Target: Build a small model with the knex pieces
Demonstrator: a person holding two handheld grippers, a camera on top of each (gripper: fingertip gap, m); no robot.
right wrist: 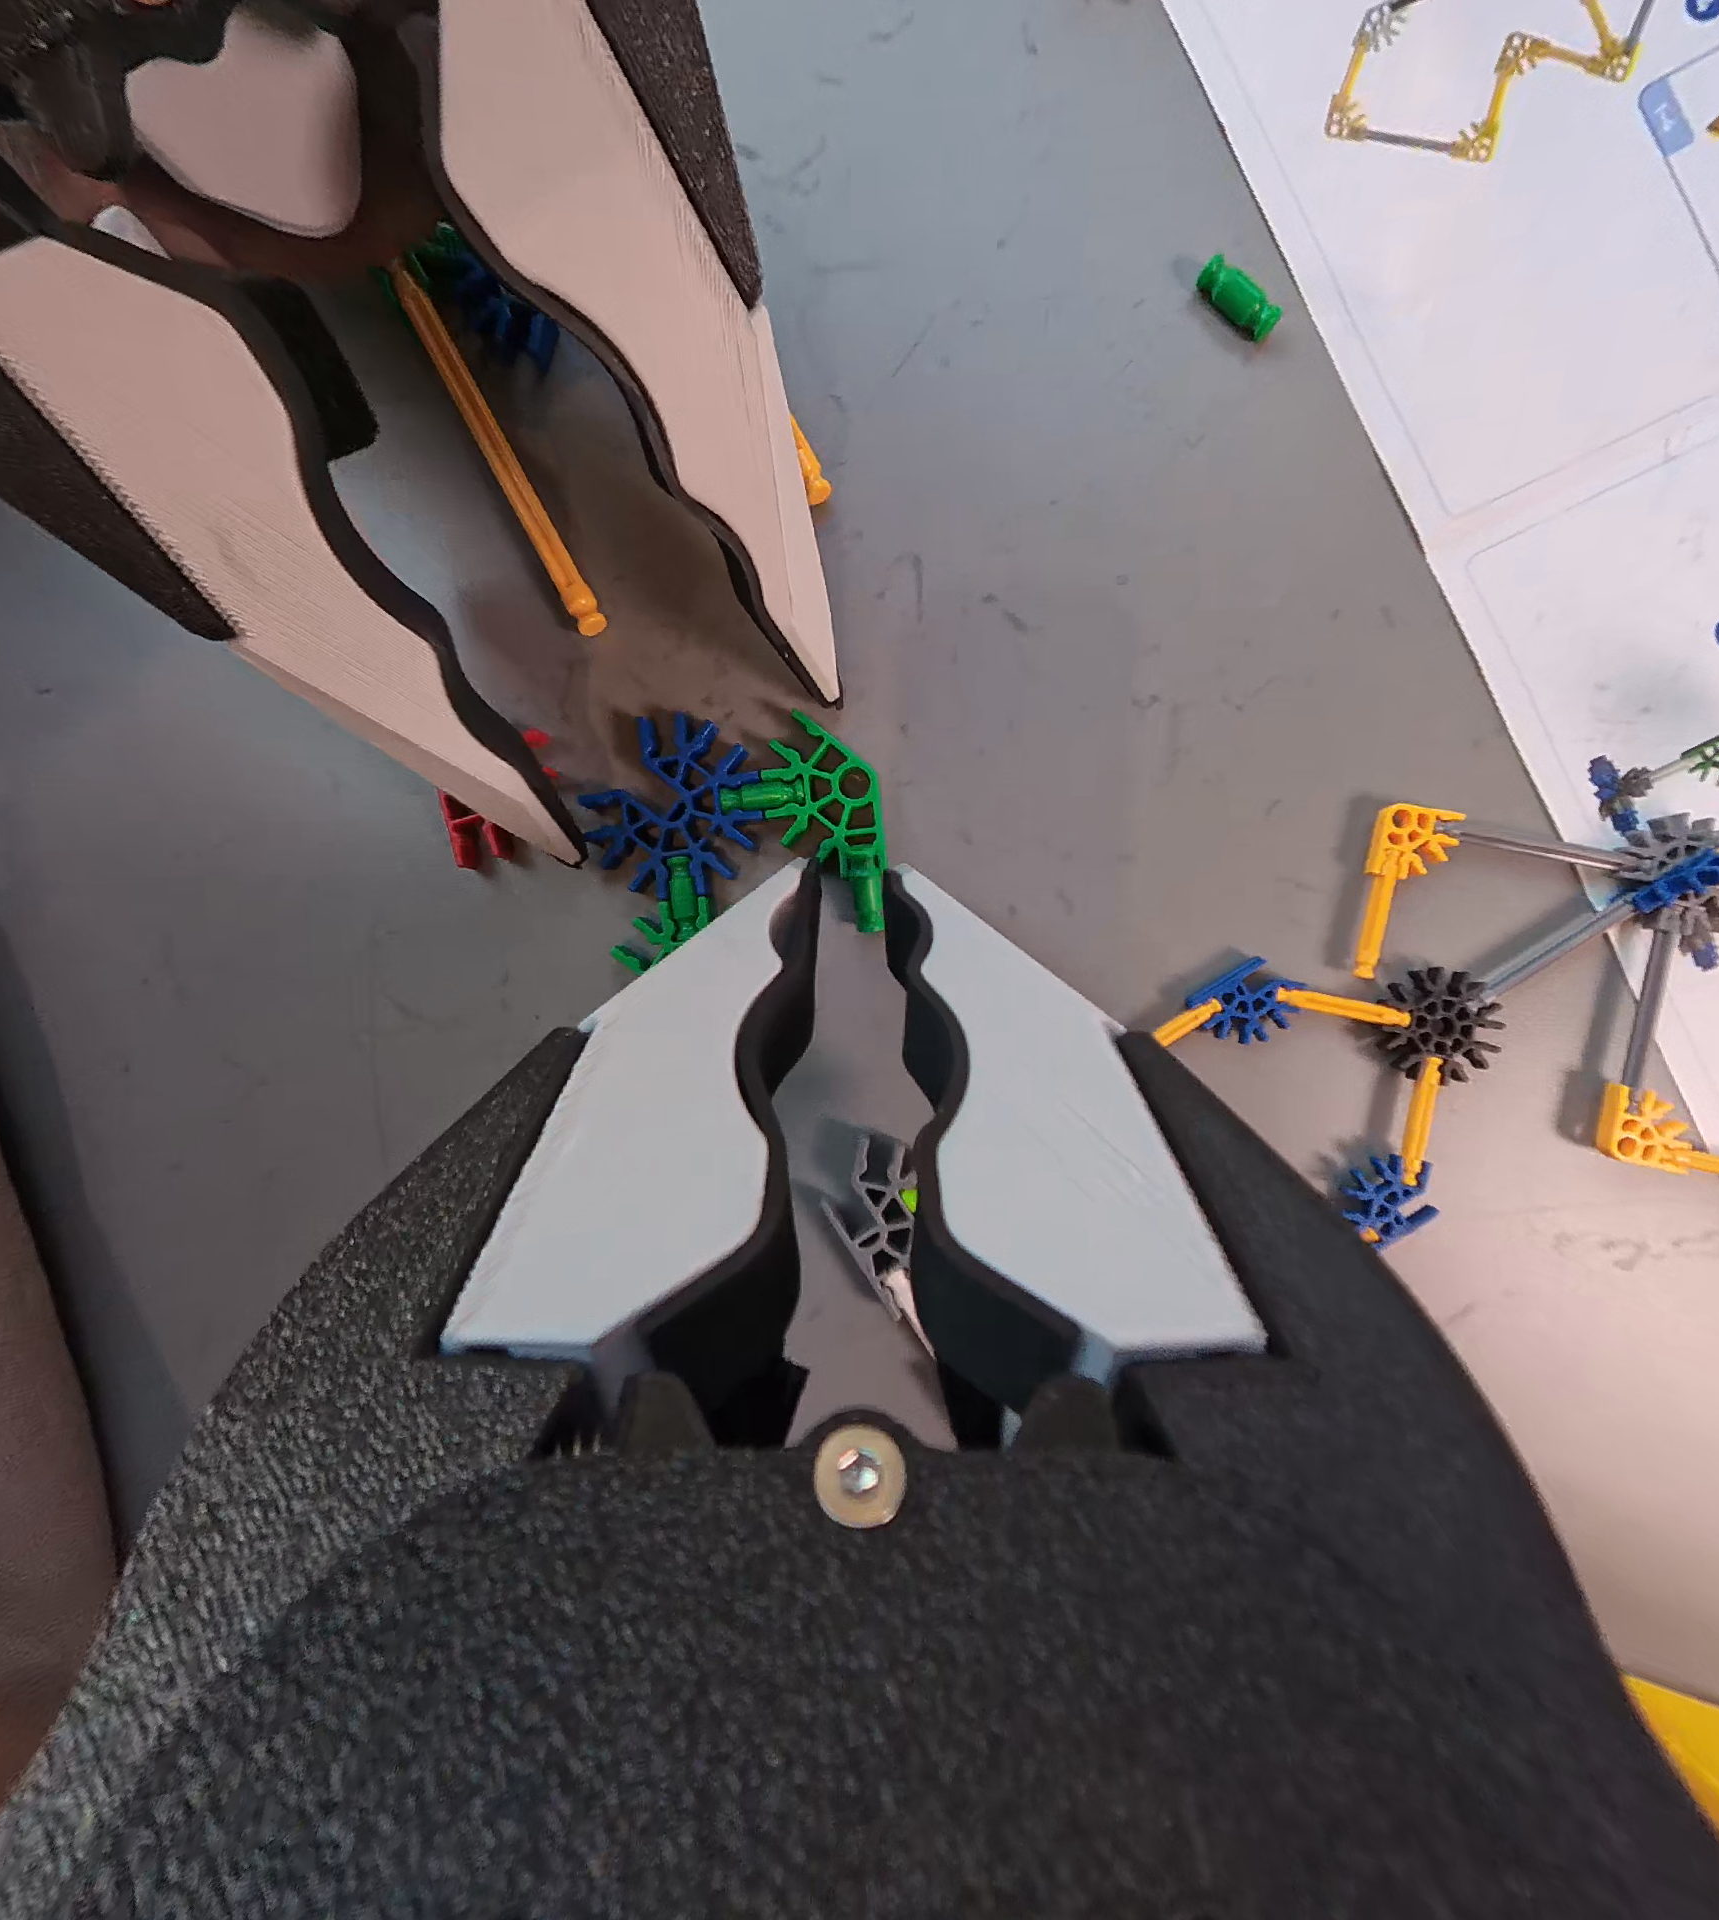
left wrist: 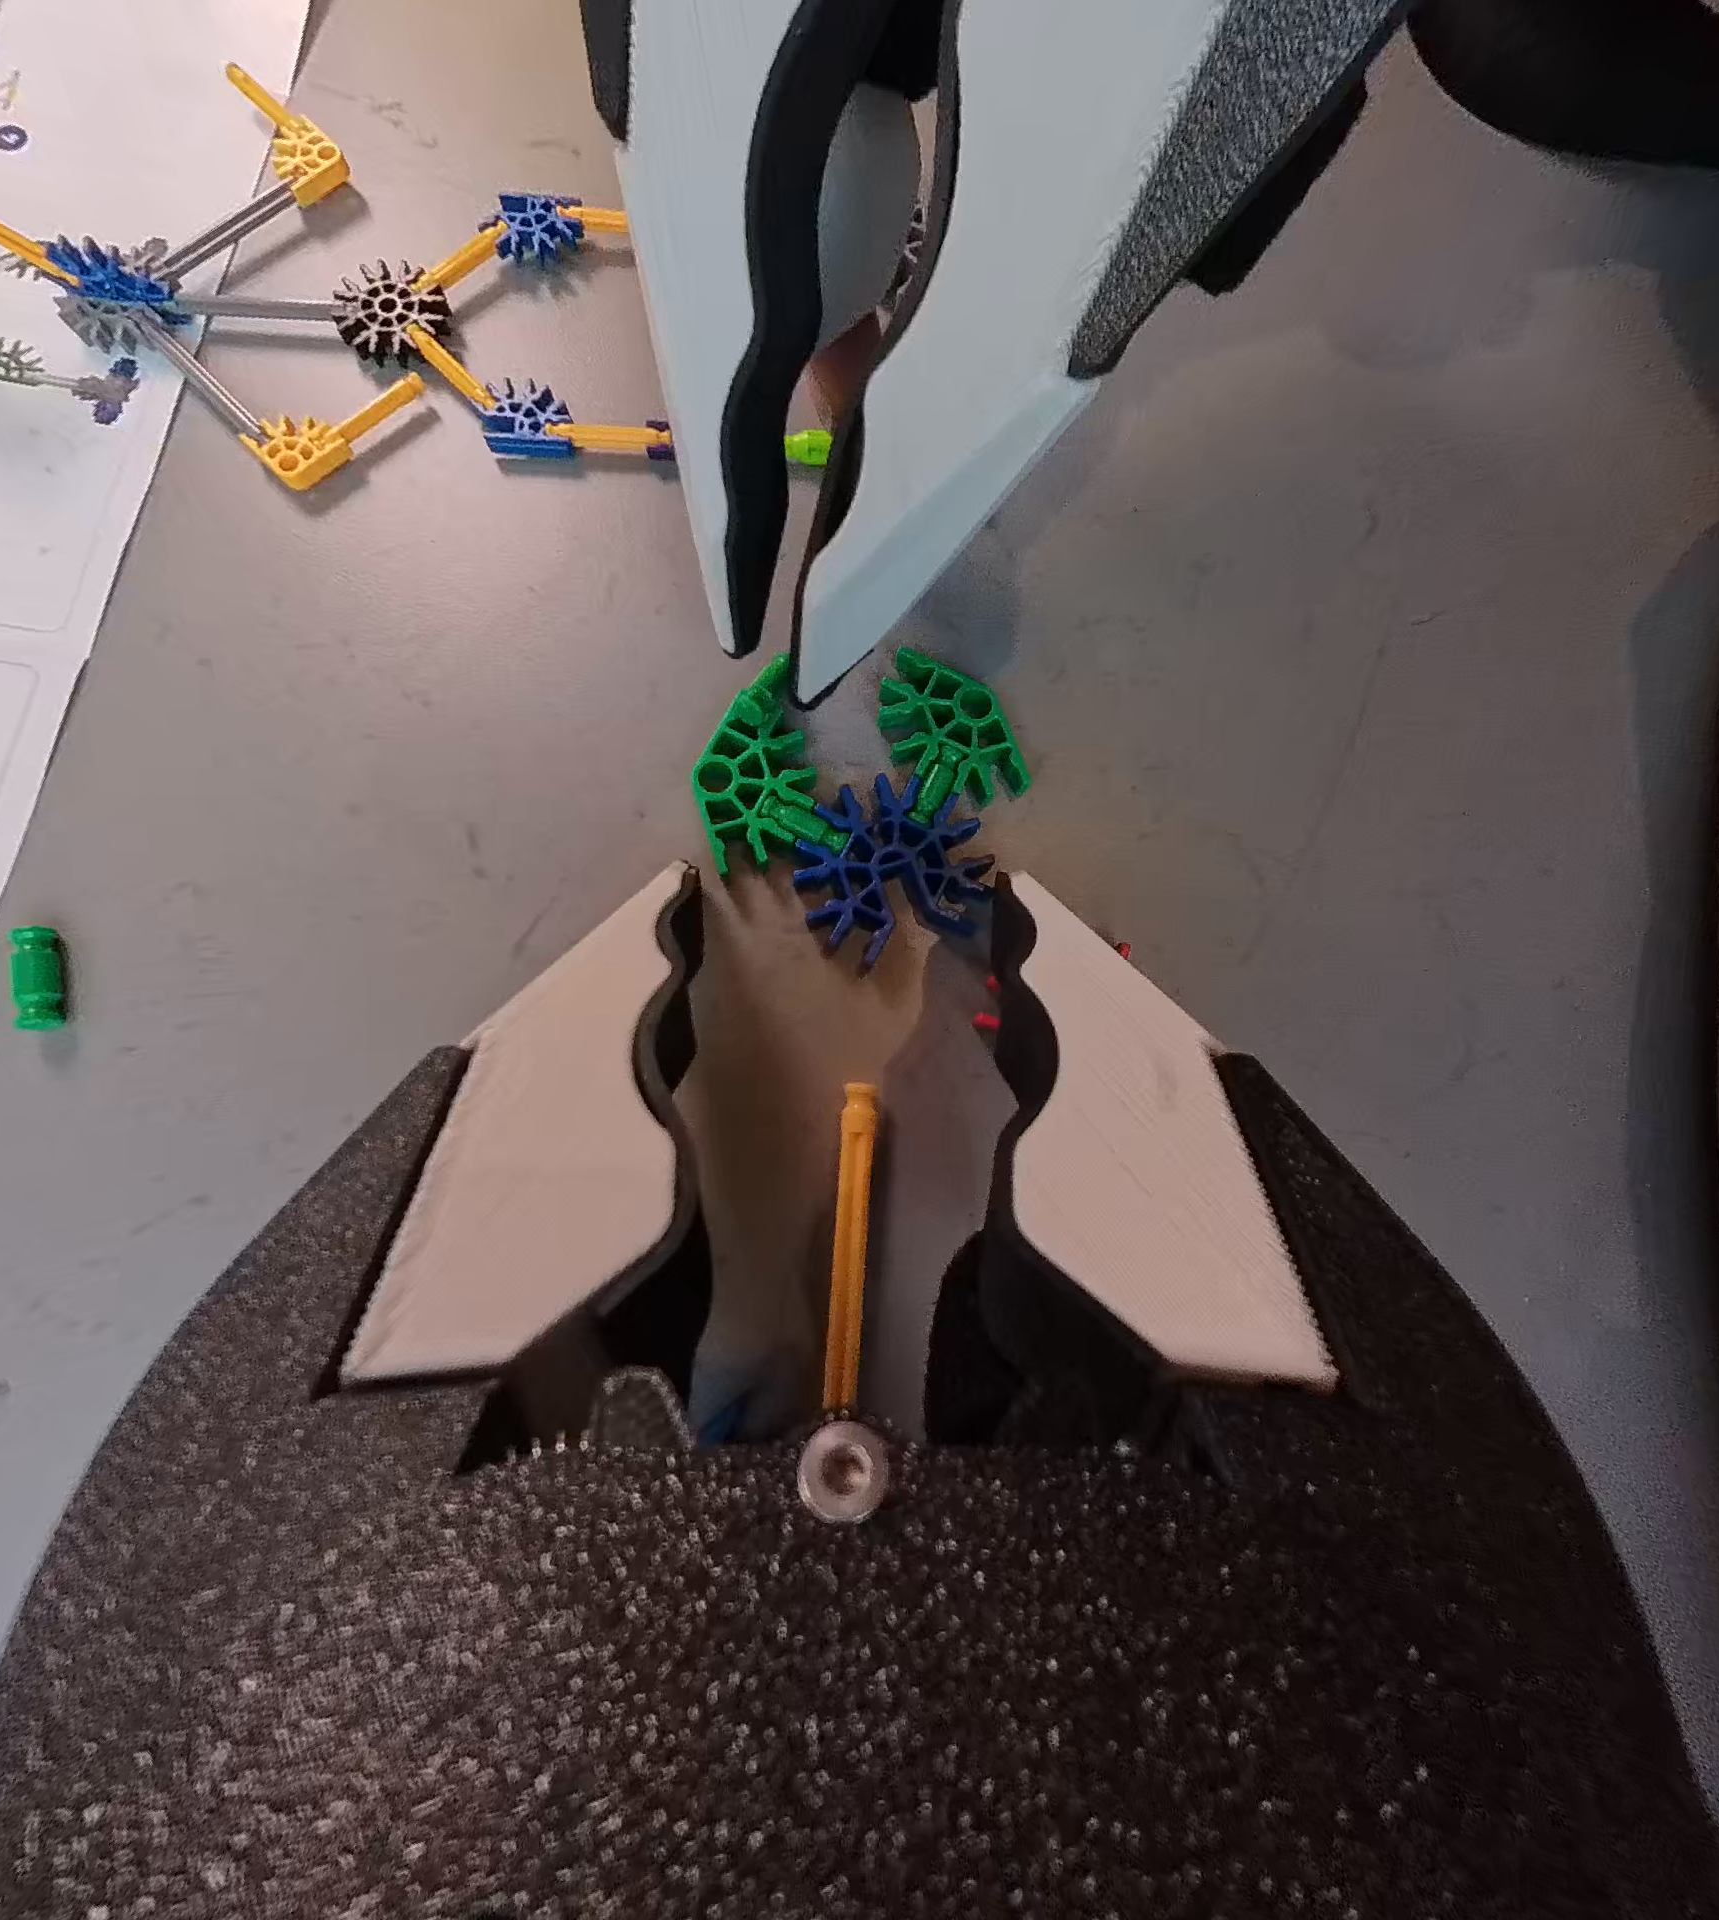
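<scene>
A blue snowflake connector (left wrist: pixel 886 862) lies on the grey table (left wrist: pixel 1302 727) with two green connectors (left wrist: pixel 746 774) (left wrist: pixel 954 727) joined to it by short green rods. My left gripper (left wrist: pixel 844 888) is open, its fingertips on either side of the blue connector, seen from across in the right wrist view (right wrist: pixel 673 810). My right gripper (right wrist: pixel 850 875) is closed to a narrow gap on a short green rod (right wrist: pixel 865 899) that sticks out of one green connector (right wrist: pixel 829 800). The second green connector (right wrist: pixel 663 930) is partly hidden by my right finger.
A yellow rod (left wrist: pixel 855 1236) lies under my left gripper, with red pieces (right wrist: pixel 470 821) beside it. A grey connector (right wrist: pixel 876 1216) lies under my right gripper. A green spool (left wrist: pixel 37 977), a built rod-and-connector frame (left wrist: pixel 387 312) and a printed instruction sheet (left wrist: pixel 3 468) lie to the side. The tips of one gripper are about 4 cm away from the tips of the other. My right tips are roughly 7 cm from the grey connector (right wrist: pixel 876 1216).
</scene>
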